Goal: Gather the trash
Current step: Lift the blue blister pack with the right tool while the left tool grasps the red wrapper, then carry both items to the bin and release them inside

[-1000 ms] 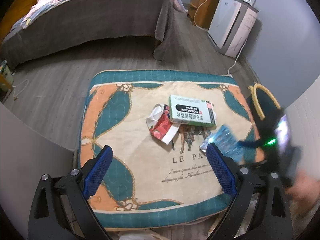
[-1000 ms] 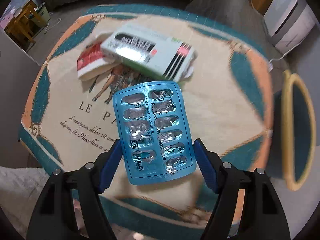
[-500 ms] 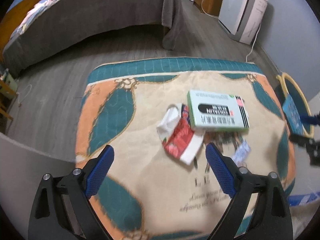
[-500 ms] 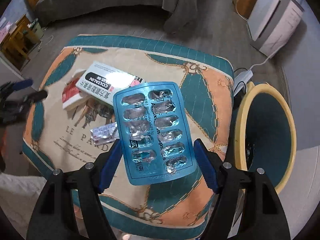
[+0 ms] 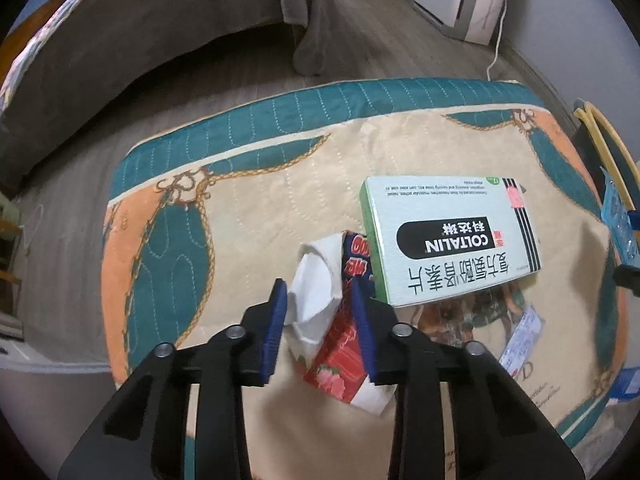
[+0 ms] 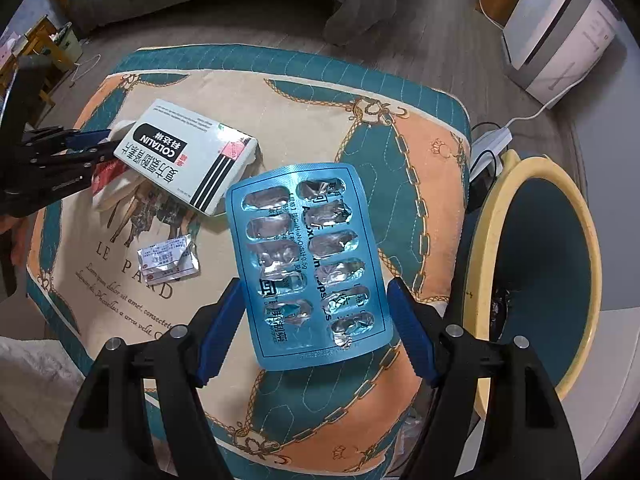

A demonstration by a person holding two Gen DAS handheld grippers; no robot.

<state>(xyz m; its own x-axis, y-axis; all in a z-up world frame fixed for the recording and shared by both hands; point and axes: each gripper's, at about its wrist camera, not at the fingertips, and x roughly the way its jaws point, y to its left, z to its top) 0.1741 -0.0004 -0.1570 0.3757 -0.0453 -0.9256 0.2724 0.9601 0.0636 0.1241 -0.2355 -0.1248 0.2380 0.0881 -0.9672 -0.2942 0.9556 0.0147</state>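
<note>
While right gripper jaws clamp blue blister pack — pockets crushed, empty — left gripper jaws pinch red-white wrapper.

Both units same build. Left gripper: matte black angular linkage arms, one round silver screw head on each link, four showing. Fingers are flat blue pads with fine ribbed faces. Right gripper: identical black frame, four silver screws, blue serrated pads. Small white lettering runs along one black arm of the left unit, unreadable. No cables in sight.
</note>
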